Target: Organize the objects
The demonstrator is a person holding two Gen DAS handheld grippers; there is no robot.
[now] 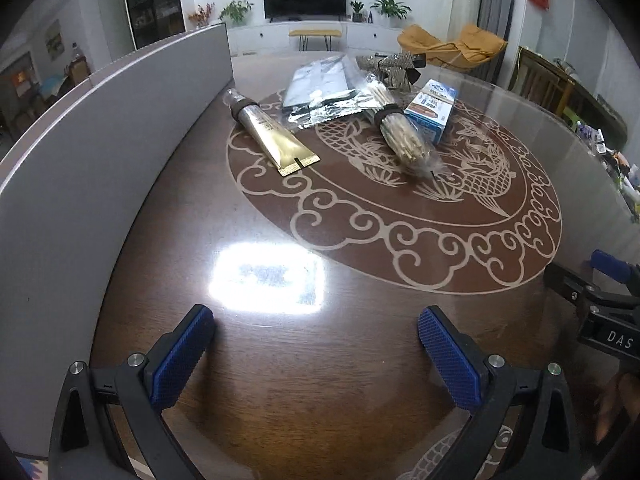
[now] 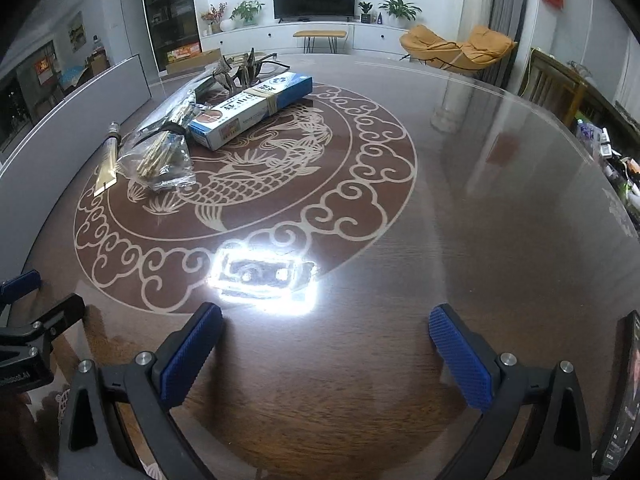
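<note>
Behind the blue box (image 1: 430, 110), a sparkly item (image 1: 390, 66) half hidden, left tongs (image 1: 316, 344) and right tongs (image 2: 326, 348) spread, empty

A gold tube (image 1: 267, 132) with a clear cap and a dark band at its neck lies flat on the bench (image 1: 280, 360), crimped end toward the camera, cap toward the far side. Just beside it lies a silvery foil packet (image 1: 320, 88), flat and crinkled. A clear bag of pale thin sticks (image 1: 400, 132), bound with a dark band, lies next to the packet, its loose end spread out. A long blue-and-white carton (image 2: 252, 110) with a band around its middle lies on its side against the bag. Behind these sits a glittery dark bow-shaped item (image 1: 394, 68).
</note>
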